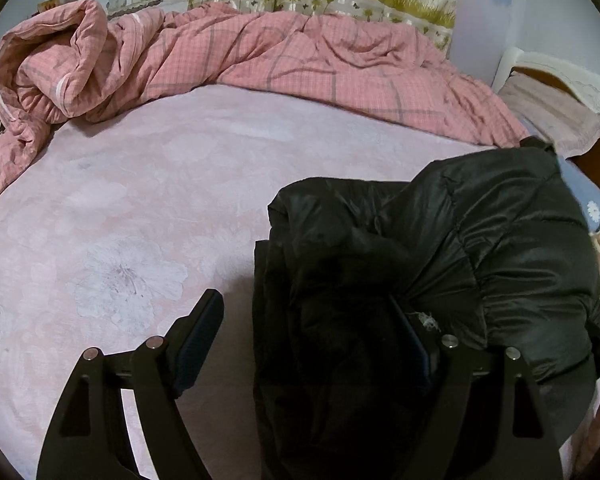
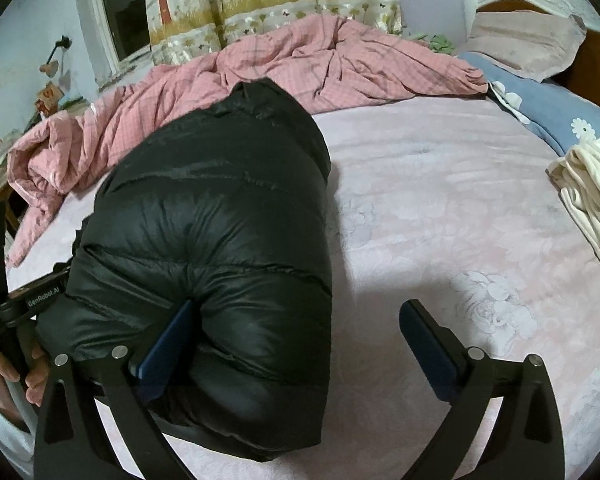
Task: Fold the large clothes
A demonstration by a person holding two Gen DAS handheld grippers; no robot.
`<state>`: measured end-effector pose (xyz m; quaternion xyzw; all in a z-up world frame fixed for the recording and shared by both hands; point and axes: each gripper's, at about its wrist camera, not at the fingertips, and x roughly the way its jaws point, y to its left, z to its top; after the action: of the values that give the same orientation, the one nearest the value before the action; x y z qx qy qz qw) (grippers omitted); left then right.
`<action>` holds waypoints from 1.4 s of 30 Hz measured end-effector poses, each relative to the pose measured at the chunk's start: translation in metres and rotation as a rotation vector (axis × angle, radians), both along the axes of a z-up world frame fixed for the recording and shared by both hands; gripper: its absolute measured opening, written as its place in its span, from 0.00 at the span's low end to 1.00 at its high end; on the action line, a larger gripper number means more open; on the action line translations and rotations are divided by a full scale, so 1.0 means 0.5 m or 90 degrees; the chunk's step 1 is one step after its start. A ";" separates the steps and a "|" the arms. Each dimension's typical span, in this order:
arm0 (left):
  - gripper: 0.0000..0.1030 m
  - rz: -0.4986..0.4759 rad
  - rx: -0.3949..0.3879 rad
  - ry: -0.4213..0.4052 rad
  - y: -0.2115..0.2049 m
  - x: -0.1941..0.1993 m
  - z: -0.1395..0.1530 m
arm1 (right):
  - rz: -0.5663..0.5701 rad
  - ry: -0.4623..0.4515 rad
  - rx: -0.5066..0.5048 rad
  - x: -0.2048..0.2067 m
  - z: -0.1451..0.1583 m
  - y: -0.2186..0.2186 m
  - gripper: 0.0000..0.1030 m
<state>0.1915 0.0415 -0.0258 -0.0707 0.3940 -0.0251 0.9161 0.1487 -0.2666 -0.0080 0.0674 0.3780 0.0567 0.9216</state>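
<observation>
Black puffer jacket (image 2: 212,240), folded into a thick bundle, lying on the bed (image 2: 440,208) covered by a pale pink floral sheet. Beyond the jacket, a crumpled pink checked quilt (image 1: 260,60) runs along the far edge of the bed. To the right of the jacket, at the bed's edge, lie a blue flowered pillow (image 2: 548,108) and a stack of cream cloth (image 2: 592,200).

Left tool (image 1: 312,332): jaws wide apart, the left finger over bare sheet, the right finger against the jacket's near left edge; nothing is clamped. Right tool (image 2: 300,340): jaws spread wide across the jacket's near right end, its left pad (image 2: 168,348) touching the fabric, its right pad (image 2: 428,340) clear of the jacket above the sheet. A hand (image 2: 4,372) holds the left tool's handle.
</observation>
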 end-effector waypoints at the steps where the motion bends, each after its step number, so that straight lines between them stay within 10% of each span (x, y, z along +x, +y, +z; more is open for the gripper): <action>1: 0.77 -0.001 -0.002 -0.009 0.003 -0.006 0.009 | 0.001 -0.012 -0.002 -0.005 0.008 -0.002 0.99; 11: 0.96 -0.030 0.007 -0.109 -0.010 -0.096 0.118 | -0.018 -0.100 0.097 -0.038 0.078 -0.058 0.99; 18: 1.00 -0.041 -0.039 -0.077 -0.014 -0.088 0.101 | -0.018 -0.086 0.125 -0.036 0.068 -0.066 0.99; 26: 1.00 -0.042 -0.399 0.119 0.068 -0.032 -0.034 | 0.001 -0.031 0.214 -0.010 0.022 -0.069 0.99; 39: 1.00 -0.064 -0.366 0.109 0.030 -0.040 -0.038 | 0.027 0.054 0.358 0.040 -0.061 -0.062 1.00; 42: 0.76 -0.086 -0.385 0.101 0.024 -0.043 -0.029 | 0.061 0.063 0.343 0.043 -0.060 -0.039 0.98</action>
<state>0.1702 0.0537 -0.0405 -0.3152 0.4427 -0.1960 0.8162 0.1705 -0.2863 -0.0380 0.2947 0.3965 0.1951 0.8473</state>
